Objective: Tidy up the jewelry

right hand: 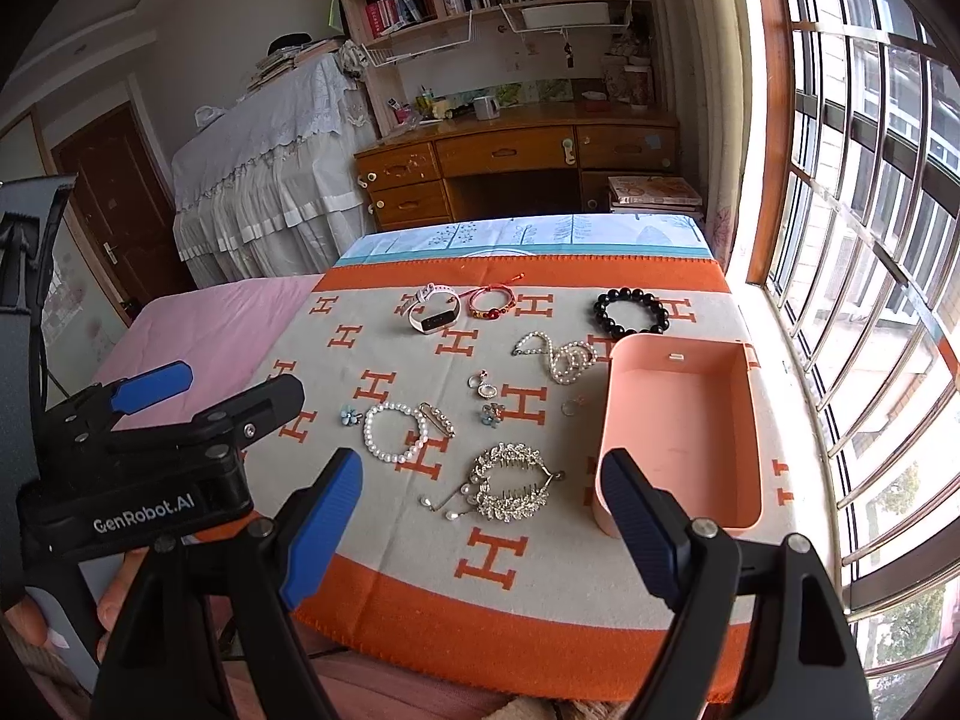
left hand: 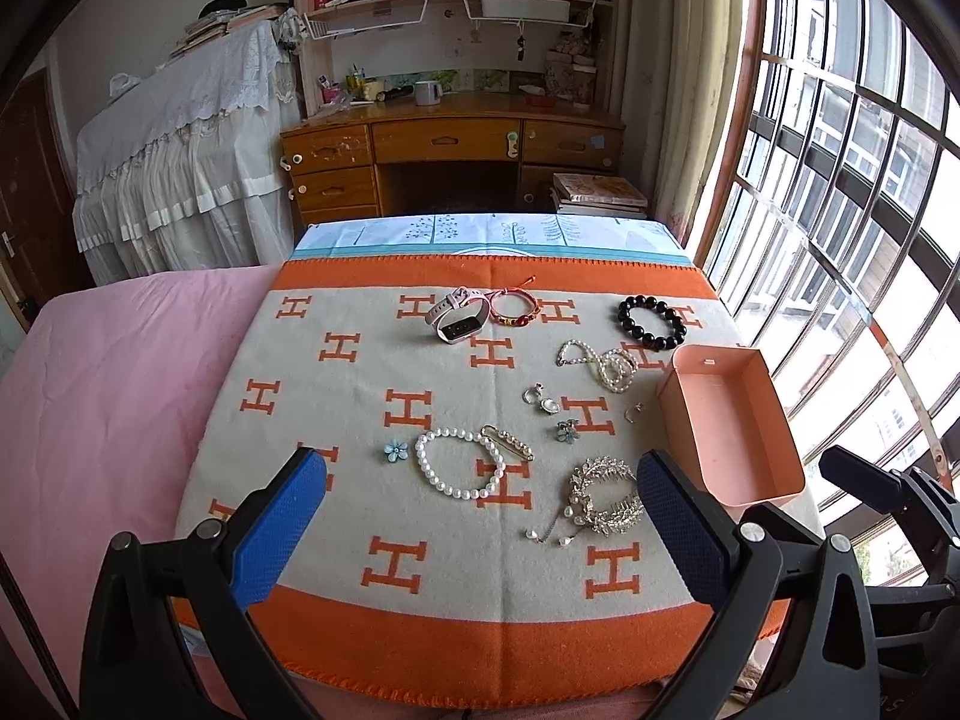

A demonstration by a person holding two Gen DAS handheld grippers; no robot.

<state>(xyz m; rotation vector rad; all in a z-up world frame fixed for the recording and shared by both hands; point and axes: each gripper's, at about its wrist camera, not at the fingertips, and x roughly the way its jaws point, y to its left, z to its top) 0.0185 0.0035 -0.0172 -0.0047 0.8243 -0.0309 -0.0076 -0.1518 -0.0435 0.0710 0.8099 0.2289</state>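
While both grippers hang wide open over the near edge with nothing in them, the big orange and cream blanket (left hand: 384,648) with H letters lies flat under the jewelry. A pink box (right hand: 684,414) sits open on its right side. The left gripper (left hand: 480,480) is above the pearl bracelet (left hand: 459,463). The right gripper (right hand: 480,480) is above the silver hair comb (right hand: 510,483), just left of the box. Farther back lie a black bead bracelet (right hand: 631,312), a white watch (left hand: 453,315), a red string bracelet (left hand: 513,307) and a pearl necklace (left hand: 600,363). Tiny earrings (left hand: 540,399) lie in the middle.
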